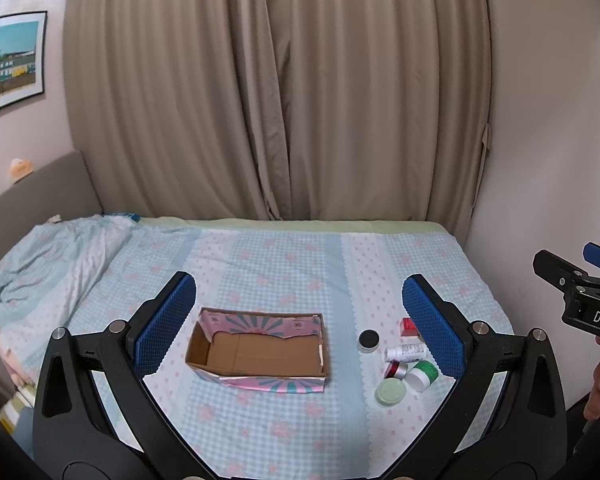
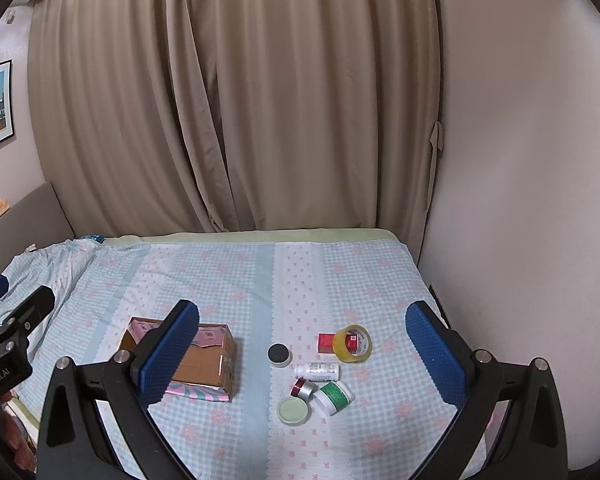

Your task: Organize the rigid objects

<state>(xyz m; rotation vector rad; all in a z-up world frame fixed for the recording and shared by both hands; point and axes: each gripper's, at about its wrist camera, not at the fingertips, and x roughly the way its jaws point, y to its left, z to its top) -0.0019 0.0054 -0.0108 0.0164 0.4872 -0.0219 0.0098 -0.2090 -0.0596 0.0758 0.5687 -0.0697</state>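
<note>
An open cardboard box (image 1: 260, 350) with pink and teal sides sits on the bed; it also shows in the right wrist view (image 2: 204, 364). To its right lie small items: a black-lidded jar (image 2: 279, 354), a red box (image 2: 326, 343), a yellow tape roll (image 2: 353, 343), a white bottle (image 2: 317, 371), a red and silver jar (image 2: 303, 389), a green-labelled white bottle (image 2: 334, 397) and a pale green jar (image 2: 293, 410). My left gripper (image 1: 300, 312) is open and empty above the box. My right gripper (image 2: 302, 340) is open and empty above the items.
The bed has a blue checked sheet (image 2: 260, 280). A crumpled duvet (image 1: 56, 256) lies at the left. Beige curtains (image 1: 276, 92) hang behind the bed. A wall (image 2: 520, 200) borders the right side. The right gripper's body (image 1: 580, 300) shows at the left view's right edge.
</note>
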